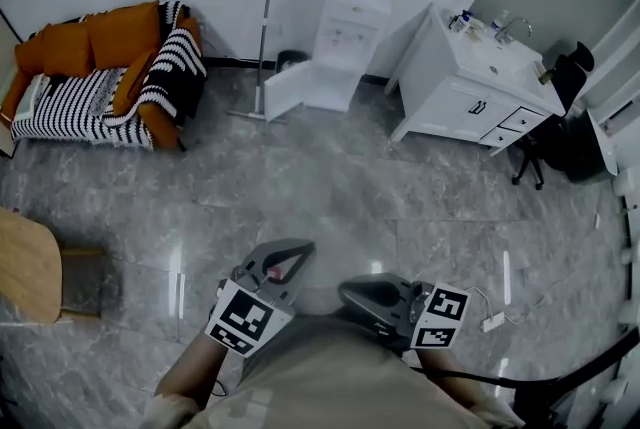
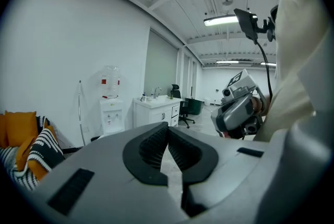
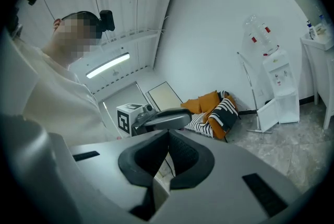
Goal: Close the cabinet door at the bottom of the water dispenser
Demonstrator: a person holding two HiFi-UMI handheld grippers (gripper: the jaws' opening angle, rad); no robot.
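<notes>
Although the task concerned the water dispenser (image 1: 350, 27), it stood well apart from the person, at 12 o'clock across the open floor against the far wall.

Item: cabinet door (image 1: 283, 89) at the dispenser's foot. It was swung wide open toward 9 o'clock of the unit, with its free edge near a long upright pole (image 1: 265, 27).
- Handling, by judgement: a thin, stiff, light white panel on hinges, likely to swing freely. Its smooth face probably offers little friction.
- Hold: no clamp needed. A push on the outer face near the free edge, far from the hinge line, should carry it home. A gentle finish would avoid rocking the bottle on top.

Item: left gripper (image 1: 295, 249). Clenched on nothing, pads meeting, held low at 6 o'clock close to the body.

Item: right gripper (image 1: 347, 293). Likewise clenched and empty, just beside the left.

Surroundings: orange sofa (image 1: 110, 77) at 10 o'clock – sink cabinet (image 1: 470, 87) at 1 o'clock.

Views compared:
- The head view alone showed both grippers, the door and the bare floor between them.
- The right gripper view showed the door edge-on, standing out from the unit, plus the left gripper.
- The left gripper view showed the bottle and upper body plainly, but its own housing hid the dispenser's base.
</notes>
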